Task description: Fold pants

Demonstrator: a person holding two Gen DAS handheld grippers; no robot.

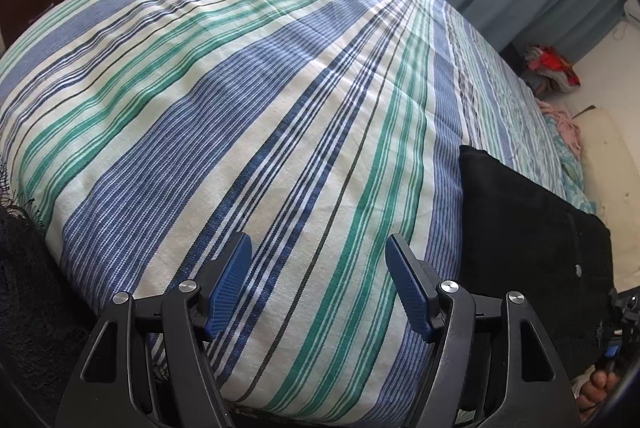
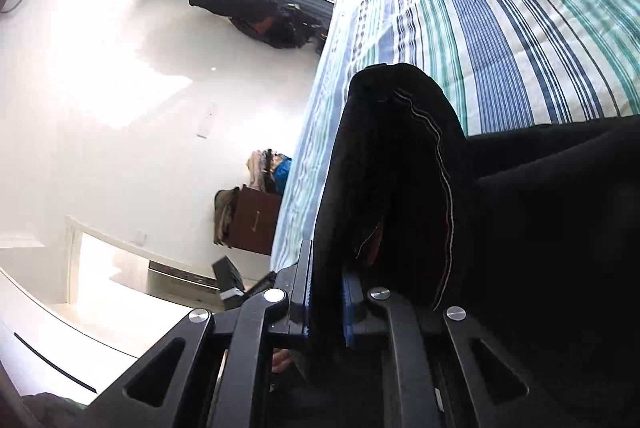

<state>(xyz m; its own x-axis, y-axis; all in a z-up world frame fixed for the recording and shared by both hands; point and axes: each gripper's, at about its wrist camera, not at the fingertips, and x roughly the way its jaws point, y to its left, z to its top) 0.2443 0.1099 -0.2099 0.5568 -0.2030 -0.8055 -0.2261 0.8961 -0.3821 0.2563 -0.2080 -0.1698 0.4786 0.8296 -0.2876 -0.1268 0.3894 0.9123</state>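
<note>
- Pants [image 2: 400,168] are black and lie at the near right corner of the bed [image 1: 280,108], on the striped cover, part of them running past the bed's edge toward us.
- Our right gripper [image 2: 326,308] has its fingers [image 2: 349,304] pinched nearly together on a thick bunched fold of the pants, which stands up ahead of the camera with a pale seam line showing.
- Our left gripper [image 1: 320,288] hovers over bare cover beside the pants, fingers wide apart, holding nothing.
- Risk one, as we judge it: the pinch has caught several layers at once, so a lift could drag the whole heap instead of one edge.
- Risk two: with only one side gripped, the free part may sag, twist or slide off the bed.
- Risk three: the dark cloth hides its edges, so our left gripper could seize the wrong layer.
</note>
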